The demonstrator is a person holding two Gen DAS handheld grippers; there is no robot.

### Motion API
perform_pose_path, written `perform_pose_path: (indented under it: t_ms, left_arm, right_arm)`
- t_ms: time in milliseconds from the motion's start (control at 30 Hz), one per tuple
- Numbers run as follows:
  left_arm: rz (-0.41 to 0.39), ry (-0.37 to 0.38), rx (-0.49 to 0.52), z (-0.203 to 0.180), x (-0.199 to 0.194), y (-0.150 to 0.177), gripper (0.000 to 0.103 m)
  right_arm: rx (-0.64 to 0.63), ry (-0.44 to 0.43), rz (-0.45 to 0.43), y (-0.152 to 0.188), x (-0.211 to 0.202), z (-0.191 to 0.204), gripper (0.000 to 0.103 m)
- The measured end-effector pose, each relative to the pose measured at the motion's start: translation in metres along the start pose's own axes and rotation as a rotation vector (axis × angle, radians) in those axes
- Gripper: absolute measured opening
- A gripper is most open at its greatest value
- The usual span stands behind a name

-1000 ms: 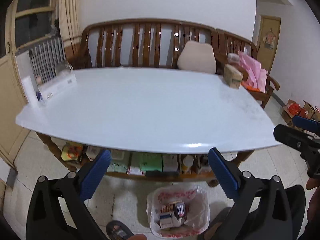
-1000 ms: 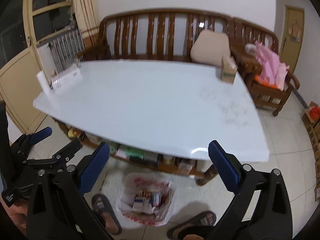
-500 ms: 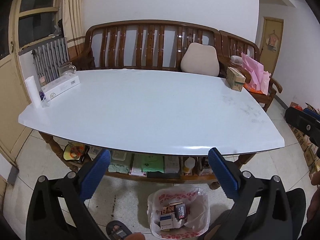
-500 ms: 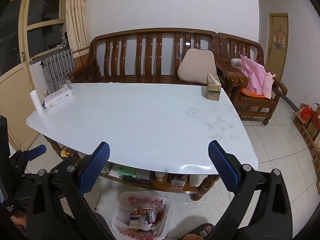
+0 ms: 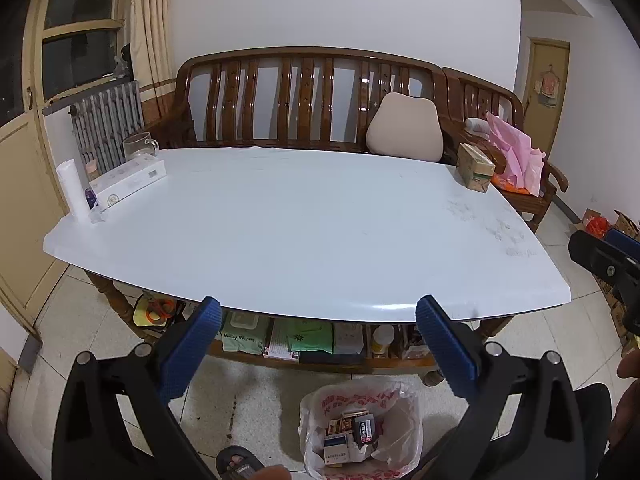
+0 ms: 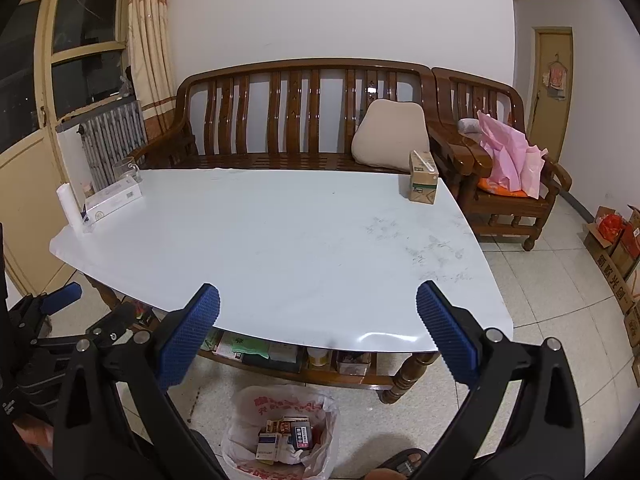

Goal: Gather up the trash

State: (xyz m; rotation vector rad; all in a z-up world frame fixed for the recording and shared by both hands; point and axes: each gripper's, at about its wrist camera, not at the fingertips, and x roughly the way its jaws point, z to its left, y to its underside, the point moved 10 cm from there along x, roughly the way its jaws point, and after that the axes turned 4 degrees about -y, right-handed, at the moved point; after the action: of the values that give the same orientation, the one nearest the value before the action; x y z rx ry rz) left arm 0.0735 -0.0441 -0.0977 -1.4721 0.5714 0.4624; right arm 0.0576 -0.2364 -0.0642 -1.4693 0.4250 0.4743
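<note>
I saw a wide white tabletop [image 5: 304,236], mostly bare, with grey scuff marks [image 6: 424,248] toward its right side. At the far right corner stood a small brown carton [image 6: 422,178]. Along the far left edge lay a long white box [image 5: 130,182], with a glass mug [image 5: 138,146] behind it and a white roll [image 5: 74,188] upright at the left corner. On the tiled floor [image 6: 540,300], just in front of the near edge, sat a bin lined with a white bag [image 6: 280,432] holding small packets.
</note>
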Motion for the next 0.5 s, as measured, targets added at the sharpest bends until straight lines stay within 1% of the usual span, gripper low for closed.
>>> perform_pose_path:
  t_ms: [500]
  left_arm:
    - [-0.004,0.000,-0.012,0.0012,-0.0017,-0.0030,0.095]
  right_arm:
    - [-0.017,-0.001,-0.004,-0.0020,-0.0006,0.0061,0.096]
